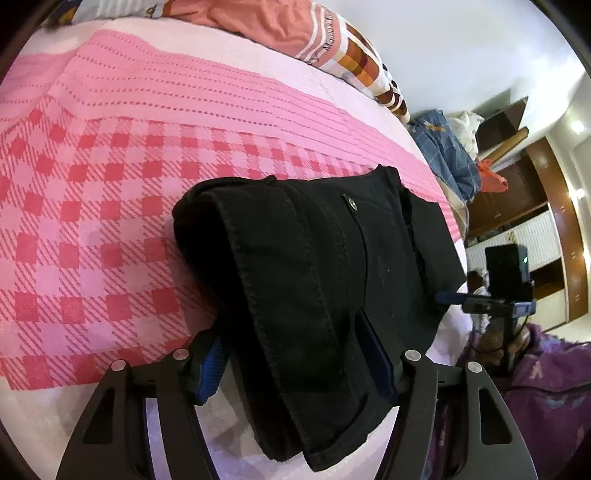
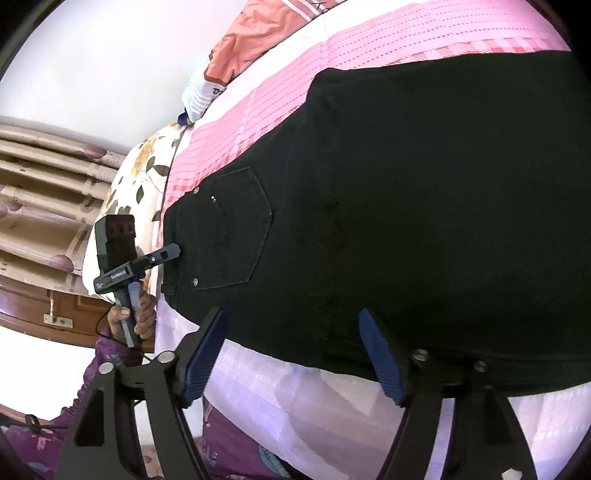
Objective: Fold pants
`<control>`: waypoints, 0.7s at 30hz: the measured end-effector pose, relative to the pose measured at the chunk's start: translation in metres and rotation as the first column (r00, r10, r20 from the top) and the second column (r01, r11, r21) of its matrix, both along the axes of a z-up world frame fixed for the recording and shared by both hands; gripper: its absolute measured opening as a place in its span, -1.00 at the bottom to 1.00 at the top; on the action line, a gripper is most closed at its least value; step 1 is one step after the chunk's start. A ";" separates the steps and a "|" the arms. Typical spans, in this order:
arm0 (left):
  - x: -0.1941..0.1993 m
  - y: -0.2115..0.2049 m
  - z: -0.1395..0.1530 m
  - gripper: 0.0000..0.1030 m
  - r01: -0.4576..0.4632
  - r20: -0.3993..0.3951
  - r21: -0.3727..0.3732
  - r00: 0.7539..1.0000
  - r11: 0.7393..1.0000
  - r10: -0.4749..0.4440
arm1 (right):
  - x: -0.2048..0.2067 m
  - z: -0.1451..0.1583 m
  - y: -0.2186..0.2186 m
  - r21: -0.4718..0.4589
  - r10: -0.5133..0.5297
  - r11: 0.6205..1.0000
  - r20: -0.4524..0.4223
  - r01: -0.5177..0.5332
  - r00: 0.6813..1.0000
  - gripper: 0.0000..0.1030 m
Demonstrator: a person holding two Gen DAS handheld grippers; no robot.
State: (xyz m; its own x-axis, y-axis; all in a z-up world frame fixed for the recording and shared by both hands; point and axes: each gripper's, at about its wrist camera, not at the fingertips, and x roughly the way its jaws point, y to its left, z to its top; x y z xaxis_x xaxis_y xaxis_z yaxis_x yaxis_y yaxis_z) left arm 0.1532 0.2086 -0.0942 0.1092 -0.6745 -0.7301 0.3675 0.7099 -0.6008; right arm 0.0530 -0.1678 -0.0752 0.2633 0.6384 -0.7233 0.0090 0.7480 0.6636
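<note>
Black pants (image 1: 314,258) lie folded on the pink checked bedsheet (image 1: 92,184). In the left wrist view my left gripper (image 1: 295,354) is open, its blue fingers (image 1: 210,373) on either side of the folded leg hems. In the right wrist view my right gripper (image 2: 295,350) is open at the near edge of the pants (image 2: 406,203), beside the back pocket (image 2: 236,229). The left gripper (image 2: 170,254) shows there touching the waistband edge. The right gripper (image 1: 448,296) shows in the left wrist view at the pants' far edge.
Pillows and an orange cloth (image 1: 266,26) lie at the head of the bed. A blue garment pile (image 1: 447,155) and wooden wardrobe (image 1: 517,192) stand beyond the bed's right side. A floral pillow (image 2: 140,173) and curtains (image 2: 44,192) show in the right wrist view.
</note>
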 end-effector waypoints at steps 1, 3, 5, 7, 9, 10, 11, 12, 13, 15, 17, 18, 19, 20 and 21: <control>-0.001 0.000 -0.001 0.12 -0.012 0.010 -0.004 1.000 1.000 0.012 | 0.000 0.001 0.001 -0.005 0.002 1.000 0.001 -0.002 1.000 0.44; -0.002 0.001 -0.003 -0.15 -0.033 0.013 -0.025 0.999 0.999 0.034 | 0.002 0.001 0.002 -0.008 0.001 1.000 0.000 -0.001 1.000 0.46; -0.005 0.000 -0.002 -0.23 -0.047 0.036 -0.031 0.998 0.998 0.048 | 0.003 0.002 0.001 -0.009 -0.004 1.000 -0.003 0.004 1.000 0.46; -0.009 0.001 0.001 -0.32 -0.055 0.061 -0.024 0.997 0.998 0.056 | 0.004 0.002 0.000 -0.009 -0.013 1.000 -0.006 0.013 1.000 0.46; -0.013 -0.001 0.005 -0.36 -0.068 0.087 -0.014 0.994 0.998 0.069 | 0.005 0.003 0.001 -0.011 -0.018 1.000 -0.008 0.018 1.000 0.47; -0.013 -0.002 0.007 -0.38 -0.073 0.093 -0.014 0.993 0.997 0.074 | 0.005 0.004 0.001 -0.013 -0.021 1.000 -0.007 0.020 1.000 0.47; -0.014 -0.001 0.008 -0.38 -0.081 0.093 -0.021 0.992 0.996 0.083 | 0.005 0.004 0.003 -0.014 -0.022 1.000 -0.006 0.022 1.000 0.47; -0.014 0.001 0.009 -0.39 -0.093 0.083 -0.038 0.992 0.995 0.096 | 0.004 0.003 0.003 -0.015 -0.024 1.000 -0.005 0.024 1.000 0.48; -0.013 0.003 0.009 -0.39 -0.103 0.069 -0.058 0.992 0.993 0.107 | 0.004 0.003 0.003 -0.014 -0.026 1.000 -0.004 0.026 1.000 0.48; -0.013 0.003 0.009 -0.39 -0.102 0.064 -0.058 0.992 0.993 0.106 | 0.004 0.003 0.003 -0.014 -0.030 0.999 -0.004 0.030 1.000 0.48; -0.011 0.003 0.005 -0.39 -0.093 0.053 -0.035 0.994 0.995 0.095 | 0.004 0.003 0.002 -0.015 -0.031 0.999 -0.005 0.031 1.000 0.48; -0.010 0.004 0.003 -0.39 -0.093 0.044 -0.029 0.995 0.995 0.094 | 0.004 0.003 0.003 -0.015 -0.032 0.999 -0.004 0.032 0.999 0.49; -0.009 0.004 0.001 -0.39 -0.093 0.041 -0.026 0.995 0.995 0.094 | 0.005 0.004 0.003 -0.016 -0.032 0.999 -0.004 0.032 0.999 0.49; -0.008 0.004 -0.001 -0.39 -0.085 0.042 -0.023 0.995 0.996 0.086 | 0.004 0.004 0.004 -0.016 -0.033 0.999 -0.004 0.033 0.999 0.51; -0.008 0.004 -0.002 -0.39 -0.073 0.041 -0.018 0.996 0.997 0.073 | 0.004 0.004 0.003 -0.016 -0.032 0.999 -0.003 0.032 0.999 0.51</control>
State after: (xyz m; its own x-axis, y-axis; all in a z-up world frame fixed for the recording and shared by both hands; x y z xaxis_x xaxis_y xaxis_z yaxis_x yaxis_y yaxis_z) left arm 0.1454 0.2123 -0.0961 0.1887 -0.6759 -0.7125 0.3400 0.7256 -0.5983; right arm 0.0569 -0.1643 -0.0710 0.2808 0.6181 -0.7343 0.0354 0.7579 0.6515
